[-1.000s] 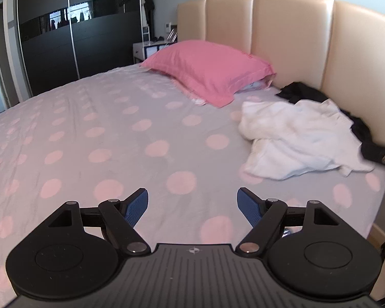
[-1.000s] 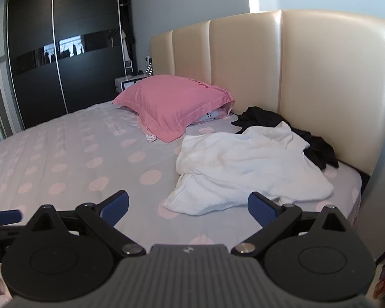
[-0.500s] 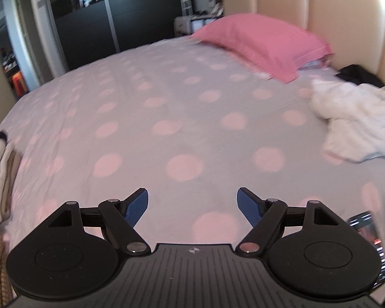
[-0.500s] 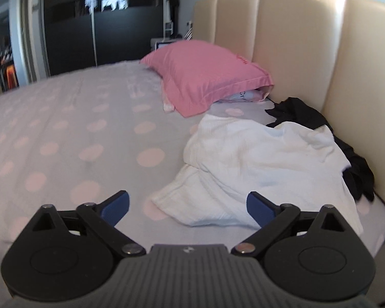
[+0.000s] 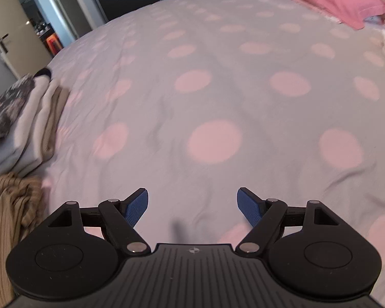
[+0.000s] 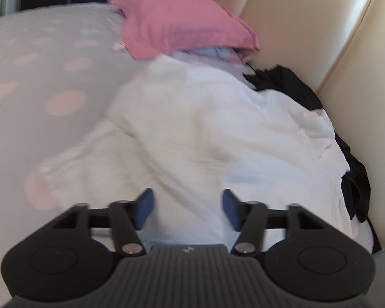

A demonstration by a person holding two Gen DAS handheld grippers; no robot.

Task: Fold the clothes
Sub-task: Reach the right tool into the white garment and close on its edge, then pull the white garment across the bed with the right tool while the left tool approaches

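Left gripper [image 5: 192, 206]: jaws wide apart, nothing between its 2 pads. Right gripper [image 6: 187, 209]: pitched downward, jaws closing, pads apart.

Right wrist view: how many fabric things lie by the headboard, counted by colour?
White: 1, a crumpled white garment
Black: 1, a black garment partly under it
Pink: 1, a pink pillow
Total: 3

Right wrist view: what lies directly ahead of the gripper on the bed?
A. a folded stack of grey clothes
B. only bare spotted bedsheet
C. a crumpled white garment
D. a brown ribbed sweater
C. The crumpled white garment fills the space ahead of the right gripper, with the black garment behind it by the headboard; the gripper's jaws are closing, their pads not yet pressing on the cloth.
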